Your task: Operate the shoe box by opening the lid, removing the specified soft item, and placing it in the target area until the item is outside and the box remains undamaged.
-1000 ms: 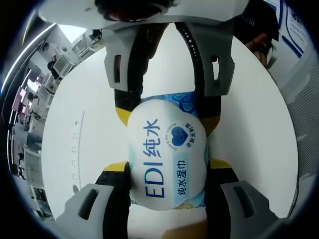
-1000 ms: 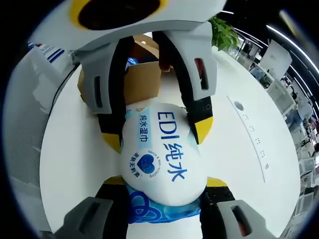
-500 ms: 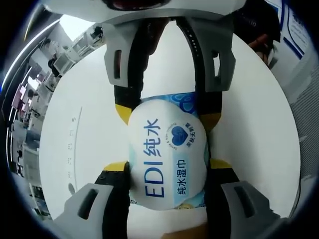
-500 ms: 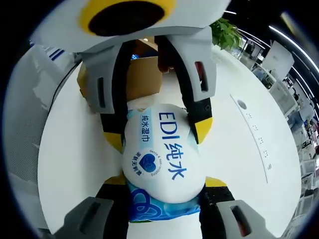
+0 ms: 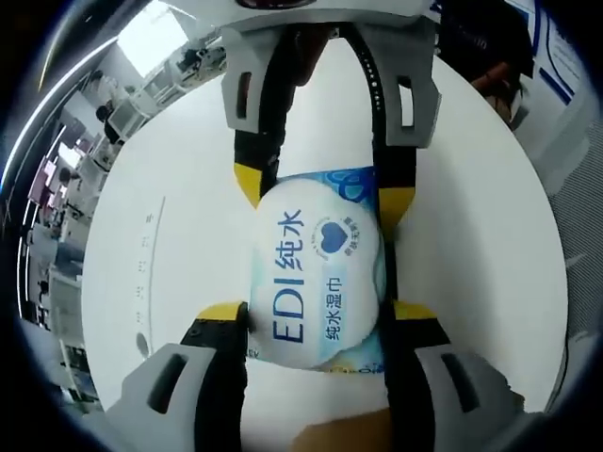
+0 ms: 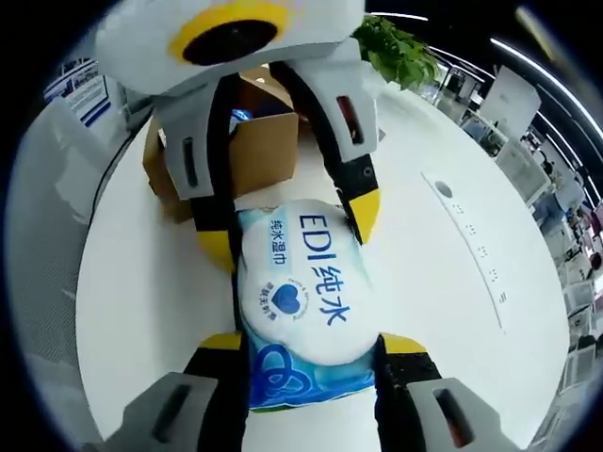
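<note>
wipes pack [image 5: 320,282]: soft white/blue pkg, "EDI" print, lies flat on the white bench [image 5: 170,254]; out of the box, pack is the landmark for all below. Also in right gripper view [image 6: 301,301].
left gripper [image 5: 316,325]: in left gripper view its own fingers [image 5: 219,320] rise on both sides of pack's near end, yellow-tipped, pressed against the pack sides; gripping it. From the right gripper view it comes in from the top [image 6: 287,231], its yellow tips at the pack's far end, one each side.
right gripper [image 6: 301,348]: own fingers [image 6: 219,347] flank the pack's near blue end, touching both sides, closed on pack. In left gripper view it comes down from the top [image 5: 320,193], yellow tips at pack's far end.
grip summary: both pairs of fingers narrow, one pair per end of the same pack.
shoe box [image 6: 240,141]: brown cardboard, beyond pack's far end in right gripper view, partly behind the left gripper; on the bench, apart from pack. Top looks open, blue stuff inside, can't tell what. Lid: can't tell.
plant [image 6: 396,52]: green leaves, well beyond pack, past the box, at bench far edge.
bench markings [image 6: 466,240]: row of small dots/round spot, to the side of pack, well apart.
bkgd: office desks, blurry, beyond the bench edge in left gripper view.
</note>
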### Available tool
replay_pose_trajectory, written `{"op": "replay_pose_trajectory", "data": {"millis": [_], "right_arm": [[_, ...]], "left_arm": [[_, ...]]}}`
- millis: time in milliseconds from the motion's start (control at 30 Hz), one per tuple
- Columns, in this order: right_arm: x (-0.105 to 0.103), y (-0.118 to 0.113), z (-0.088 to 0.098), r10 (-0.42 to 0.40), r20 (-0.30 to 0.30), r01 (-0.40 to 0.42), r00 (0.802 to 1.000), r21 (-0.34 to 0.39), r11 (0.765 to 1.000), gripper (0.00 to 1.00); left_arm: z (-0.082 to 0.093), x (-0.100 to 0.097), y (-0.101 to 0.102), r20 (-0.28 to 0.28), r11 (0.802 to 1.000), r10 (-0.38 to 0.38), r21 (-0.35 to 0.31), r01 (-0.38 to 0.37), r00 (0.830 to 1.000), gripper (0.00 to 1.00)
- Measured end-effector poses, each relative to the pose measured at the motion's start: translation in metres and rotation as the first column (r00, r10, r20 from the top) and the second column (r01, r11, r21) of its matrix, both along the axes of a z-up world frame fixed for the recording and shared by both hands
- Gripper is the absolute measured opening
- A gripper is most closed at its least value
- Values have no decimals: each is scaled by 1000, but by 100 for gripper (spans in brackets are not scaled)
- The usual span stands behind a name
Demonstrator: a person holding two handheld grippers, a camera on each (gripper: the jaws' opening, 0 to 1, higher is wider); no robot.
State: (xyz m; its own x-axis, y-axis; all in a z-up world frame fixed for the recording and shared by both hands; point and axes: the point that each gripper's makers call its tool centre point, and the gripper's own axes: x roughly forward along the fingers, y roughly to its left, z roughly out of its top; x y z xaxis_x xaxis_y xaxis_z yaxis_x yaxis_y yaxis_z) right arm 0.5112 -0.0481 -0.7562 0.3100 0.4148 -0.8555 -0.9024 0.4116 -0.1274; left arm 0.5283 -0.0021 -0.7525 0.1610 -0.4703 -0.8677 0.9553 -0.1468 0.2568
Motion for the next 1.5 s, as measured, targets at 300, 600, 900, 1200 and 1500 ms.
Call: {"op": "replay_pose_trajectory", "data": {"millis": [300,600,900,1200,1500], "right_arm": [[-11,-5,14,-127,0,127,992,70,989,55],[-27,-10,23,-180,5,178,984,90,980,54],[-37,-8,37,-341,-26,337,940,247,909,55],[-45,-3,59,-480,-54,462,876,382,801,55],[-62,19,78,-526,-84,496,846,484,721,54]], "left_arm": [[17,-4,18,-15,997,71,-27,-71,997,62],[41,-11,22,-57,980,158,-115,-164,986,64],[60,-30,22,-142,931,267,-217,-293,953,64],[74,-54,23,-224,870,339,-296,-395,914,65],[86,-73,40,-295,785,416,-362,-504,860,60]]}}
